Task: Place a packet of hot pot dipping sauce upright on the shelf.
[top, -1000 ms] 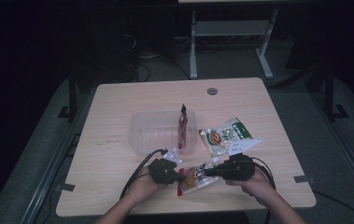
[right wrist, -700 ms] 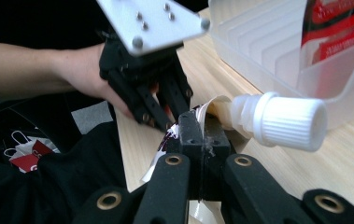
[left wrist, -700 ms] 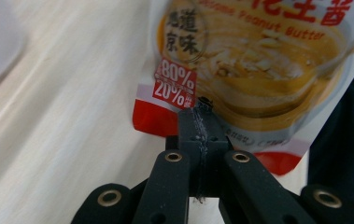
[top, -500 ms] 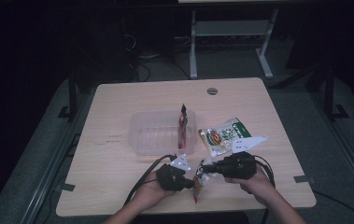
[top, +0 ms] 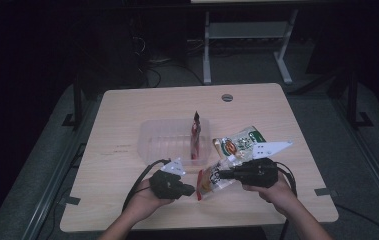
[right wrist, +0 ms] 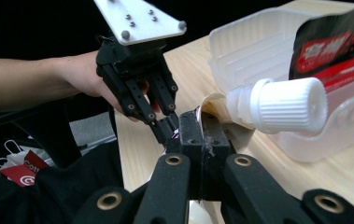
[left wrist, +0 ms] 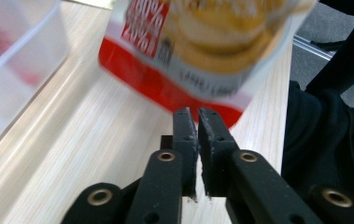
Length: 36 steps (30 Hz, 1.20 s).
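High view: right gripper (top: 222, 175) clamped on a spouted snack pouch (top: 211, 181), lifted off the table (top: 127, 120) just in front of the clear tray (top: 167, 140). Left gripper (top: 191, 190) sits just beside pouch's lower end.

Left gripper view: jaws have just been opening, gap narrow, nothing between; pouch (left wrist: 202, 51) hangs ahead.

Right gripper view: jaws pinch pouch edge near white cap (right wrist: 289, 105); tray (right wrist: 258, 42) behind.

Judgement: handover done, pouch w/ right gripper. Next: carry to tray, keep upright.

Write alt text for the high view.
A person's right gripper holds a red-and-white spouted snack pouch just above a light wooden table, while the left gripper sits beside it. Behind are a clear plastic tray holding an upright dark pouch, and a green packet.
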### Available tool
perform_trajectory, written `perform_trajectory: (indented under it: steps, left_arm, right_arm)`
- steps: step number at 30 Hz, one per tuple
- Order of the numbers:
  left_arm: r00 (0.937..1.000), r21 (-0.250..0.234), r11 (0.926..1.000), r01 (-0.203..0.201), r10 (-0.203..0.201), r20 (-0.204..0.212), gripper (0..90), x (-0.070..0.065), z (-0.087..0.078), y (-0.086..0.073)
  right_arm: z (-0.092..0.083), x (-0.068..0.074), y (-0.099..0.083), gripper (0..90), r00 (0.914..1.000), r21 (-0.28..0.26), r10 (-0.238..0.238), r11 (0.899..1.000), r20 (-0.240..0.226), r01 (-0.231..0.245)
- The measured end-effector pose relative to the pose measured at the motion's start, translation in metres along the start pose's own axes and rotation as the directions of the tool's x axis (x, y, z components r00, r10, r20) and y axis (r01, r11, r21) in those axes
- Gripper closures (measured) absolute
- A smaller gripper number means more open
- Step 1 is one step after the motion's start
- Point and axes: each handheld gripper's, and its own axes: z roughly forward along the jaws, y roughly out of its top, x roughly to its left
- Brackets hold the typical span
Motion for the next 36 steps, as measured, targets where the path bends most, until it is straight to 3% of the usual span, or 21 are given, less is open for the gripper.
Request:
perform_trajectory:
  steps: [10, 18, 29, 36]
  left_arm:
    - [0.9962, -0.013, 0.997, 0.076, -0.077, -0.042, 63.7, 0.012, -0.032, -0.032]
    - [0.9869, -0.023, 0.9906, 0.135, -0.136, -0.086, 43.1, 0.014, -0.047, -0.058]
    - [0.9805, -0.059, 0.9876, 0.145, -0.152, -0.125, 29.0, 0.02, -0.057, -0.078]
    - [0.9789, -0.074, 0.9858, 0.151, -0.16, -0.127, 22.8, 0.023, -0.058, -0.079]
  right_arm:
    - [-0.006, -0.004, 0.018, 89.6, 0.9993, -0.016, -0.033, 0.999, 0.015, 0.033]
    - [-0.01, -0.013, 0.039, 89.6, 0.9978, -0.037, -0.057, 0.998, 0.035, 0.058]
    - [-0.014, -0.031, 0.065, 89.6, 0.9953, -0.048, -0.067, 0.996, 0.07, 0.07]
    - [-0.019, -0.038, 0.08, 89.6, 0.9928, -0.073, -0.073, 0.994, 0.095, 0.08]
